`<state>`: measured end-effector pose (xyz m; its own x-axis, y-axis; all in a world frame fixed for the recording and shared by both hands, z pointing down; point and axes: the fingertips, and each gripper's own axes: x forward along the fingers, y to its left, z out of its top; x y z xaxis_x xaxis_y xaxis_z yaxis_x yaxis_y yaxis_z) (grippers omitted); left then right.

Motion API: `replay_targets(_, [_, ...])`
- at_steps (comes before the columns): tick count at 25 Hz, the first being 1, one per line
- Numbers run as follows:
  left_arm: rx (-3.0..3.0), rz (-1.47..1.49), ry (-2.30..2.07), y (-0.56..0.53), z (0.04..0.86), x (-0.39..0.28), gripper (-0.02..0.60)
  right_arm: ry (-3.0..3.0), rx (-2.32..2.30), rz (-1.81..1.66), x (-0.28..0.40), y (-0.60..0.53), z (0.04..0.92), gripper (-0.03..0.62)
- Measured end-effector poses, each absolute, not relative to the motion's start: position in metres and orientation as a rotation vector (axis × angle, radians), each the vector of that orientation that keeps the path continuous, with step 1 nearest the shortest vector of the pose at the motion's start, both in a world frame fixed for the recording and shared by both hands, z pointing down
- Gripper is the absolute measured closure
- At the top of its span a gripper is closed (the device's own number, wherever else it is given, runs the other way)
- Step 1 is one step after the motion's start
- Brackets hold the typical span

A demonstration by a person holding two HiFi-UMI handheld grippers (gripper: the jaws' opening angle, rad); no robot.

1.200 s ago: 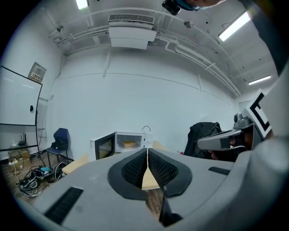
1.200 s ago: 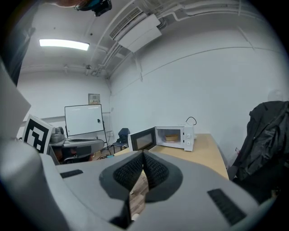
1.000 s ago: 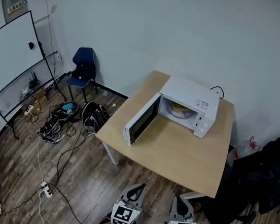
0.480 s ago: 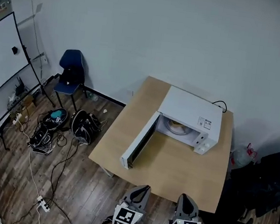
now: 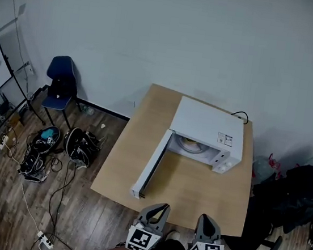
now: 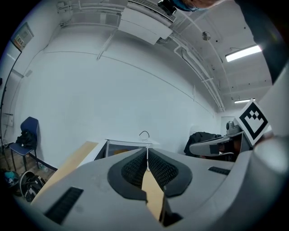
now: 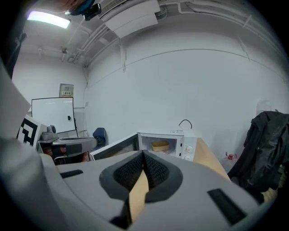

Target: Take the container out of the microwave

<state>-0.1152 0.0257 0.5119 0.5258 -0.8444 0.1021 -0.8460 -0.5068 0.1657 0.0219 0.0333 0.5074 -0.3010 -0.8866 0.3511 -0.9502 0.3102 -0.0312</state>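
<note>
We face the open microwave (image 5: 207, 128), container (image 7: 160, 145) inside.
Our left gripper (image 5: 160, 208) and right gripper (image 5: 205, 218) hang short of the bench (image 5: 133, 147), jaws together, empty; the reach comes first.

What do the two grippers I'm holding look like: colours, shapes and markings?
Both the left gripper and the right gripper have smooth, light grey bodies that taper toward the tips. Their pads are black with a fine mesh-like texture, set in dark curved surrounds. Each carries a cube with black-and-white square markers. No cables show on them.
</note>
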Motion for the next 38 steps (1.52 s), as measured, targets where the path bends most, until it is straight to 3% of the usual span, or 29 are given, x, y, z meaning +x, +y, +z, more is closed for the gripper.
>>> replay_targets(12, [2.600, 0.046, -1.420, -0.030, 0.514, -0.093, 0.565, -2.347, 1.654, 0.327, 0.019, -0.014, 0.508, 0.537])
replay_targets(33, [2.573, 0.341, -1.451, -0.215, 0.572, -0.041, 0.565, -2.364, 1.706, 0.408, 0.088, -0.165, 0.523, 0.537])
replay_targets(38, [2.565, 0.288, -1.448, -0.251, 0.584, -0.036, 0.565, -2.326, 1.720, 0.442, 0.100, -0.193, 0.537, 0.537])
